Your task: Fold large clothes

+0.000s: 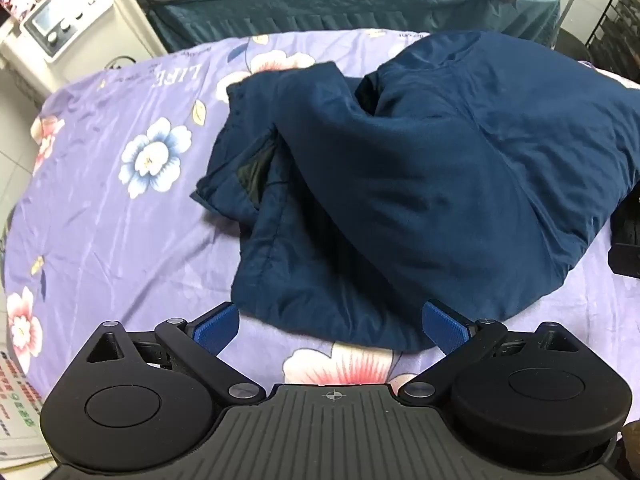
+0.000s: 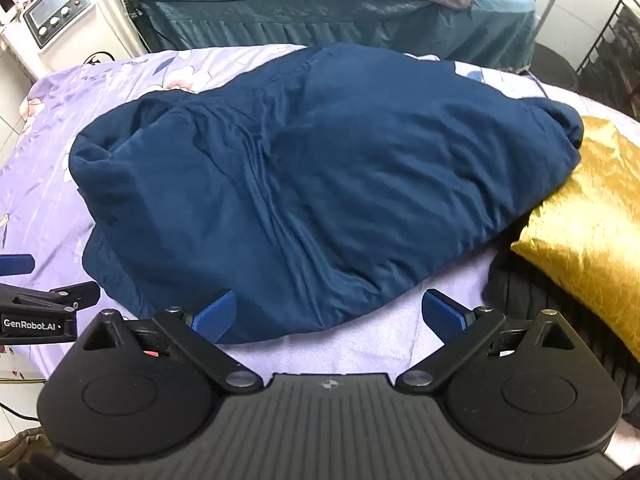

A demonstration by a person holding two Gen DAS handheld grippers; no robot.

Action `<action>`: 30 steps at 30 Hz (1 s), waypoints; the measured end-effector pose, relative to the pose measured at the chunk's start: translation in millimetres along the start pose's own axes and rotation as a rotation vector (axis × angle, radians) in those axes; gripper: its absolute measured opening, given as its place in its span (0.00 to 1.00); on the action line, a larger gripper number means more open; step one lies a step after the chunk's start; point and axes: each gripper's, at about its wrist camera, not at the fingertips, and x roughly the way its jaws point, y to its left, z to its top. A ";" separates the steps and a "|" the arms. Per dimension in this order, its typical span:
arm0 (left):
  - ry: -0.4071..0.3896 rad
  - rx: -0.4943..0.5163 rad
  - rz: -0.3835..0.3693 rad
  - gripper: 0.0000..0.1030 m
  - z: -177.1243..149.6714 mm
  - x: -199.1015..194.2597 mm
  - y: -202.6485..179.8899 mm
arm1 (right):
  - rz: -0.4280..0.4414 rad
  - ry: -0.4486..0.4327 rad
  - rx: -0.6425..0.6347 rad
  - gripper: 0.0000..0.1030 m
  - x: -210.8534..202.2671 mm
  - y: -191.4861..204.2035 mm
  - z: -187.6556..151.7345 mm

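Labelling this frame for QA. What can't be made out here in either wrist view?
- Navy jacket: garment type is a guess; bunched, its own folds hide zipper, collar and sleeves in both views.
- Black item: cut off by the left view's right edge; beside the gold cushion in the right view, identity unclear.
- Sheet print: too blurred to read fully.
- Machine panel: display too small.
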 end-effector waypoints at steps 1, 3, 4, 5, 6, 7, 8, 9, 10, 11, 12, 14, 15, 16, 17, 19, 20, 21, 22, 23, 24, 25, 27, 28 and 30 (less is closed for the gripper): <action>0.004 -0.002 -0.003 1.00 -0.8 0.8 0.6 | -0.003 0.002 -0.001 0.97 0.5 -0.6 -1.1; 0.007 -0.003 -0.007 1.00 -2.1 1.9 1.4 | -0.002 0.007 0.001 0.97 0.1 0.4 -3.2; 0.008 -0.002 -0.008 1.00 -2.6 2.3 1.7 | 0.002 0.013 0.006 0.97 -1.3 2.9 -0.4; 0.009 -0.002 -0.009 1.00 -2.8 2.6 1.9 | 0.001 0.014 0.006 0.97 -1.5 3.5 0.1; 0.010 -0.001 -0.010 1.00 -2.8 2.8 2.1 | -0.005 0.010 0.000 0.97 -0.1 1.6 -3.0; 0.008 0.000 -0.012 1.00 -2.7 2.8 2.3 | -0.004 0.011 -0.003 0.97 -0.5 1.9 -4.4; 0.007 0.000 -0.013 1.00 -2.5 2.7 2.4 | -0.005 0.011 -0.005 0.97 -0.6 2.3 -5.0; 0.005 -0.001 -0.014 1.00 -2.2 2.5 2.6 | -0.010 0.014 -0.011 0.97 0.3 5.7 -2.8; 0.003 -0.002 -0.013 1.00 -1.7 2.2 2.6 | -0.010 0.013 -0.011 0.97 0.3 5.8 -3.5; 0.001 -0.002 -0.013 1.00 -1.2 2.2 2.6 | -0.010 0.012 -0.011 0.97 0.3 6.0 -4.1; 0.001 -0.003 -0.013 1.00 -0.7 2.3 2.5 | -0.005 0.003 -0.010 0.97 0.3 6.5 -4.1; 0.007 -0.004 -0.004 1.00 -0.7 3.0 -0.2 | -0.003 0.000 -0.010 0.97 0.6 6.5 -4.4; 0.013 -0.004 0.001 1.00 -0.6 2.9 -1.9 | -0.004 0.001 -0.009 0.97 0.3 6.5 -4.5; 0.014 -0.005 0.002 1.00 -0.5 2.8 -2.3 | -0.004 0.002 -0.007 0.97 0.1 6.1 -4.4; 0.013 -0.006 0.002 1.00 -0.8 3.1 -1.9 | -0.004 0.006 -0.004 0.97 0.2 5.5 -4.2; 0.012 -0.007 0.005 1.00 -0.8 3.6 -1.6 | -0.001 0.012 0.002 0.97 0.5 4.1 -4.0; 0.012 -0.008 0.007 1.00 -0.5 3.4 -2.2 | 0.001 0.011 0.005 0.97 0.4 3.6 -3.8; 0.001 -0.009 0.010 1.00 -0.7 3.5 -1.2 | 0.004 0.013 0.008 0.97 0.9 2.4 -4.1; -0.002 -0.008 0.016 1.00 -0.7 3.6 -1.2 | 0.004 0.013 0.009 0.97 1.4 1.8 -4.3; -0.003 -0.007 0.020 1.00 -1.3 4.4 -0.8 | 0.001 0.014 0.009 0.97 1.7 1.4 -4.9; -0.008 -0.005 0.030 1.00 -1.6 4.4 -1.0 | 0.000 0.016 0.010 0.97 2.3 0.8 -5.1; -0.010 -0.006 0.035 1.00 -1.4 4.4 -1.5 | 0.000 0.017 0.012 0.97 2.7 0.1 -5.5; -0.022 -0.004 0.046 1.00 -2.2 4.6 -1.6 | 0.005 0.019 0.020 0.97 3.8 -2.4 -6.2; -0.025 -0.005 0.050 1.00 -2.1 4.8 -1.8 | 0.023 0.010 0.027 0.97 4.4 -3.6 -6.8; -0.030 -0.010 0.054 1.00 -2.7 5.5 -1.3 | 0.002 0.019 0.026 0.97 5.4 -6.8 -8.0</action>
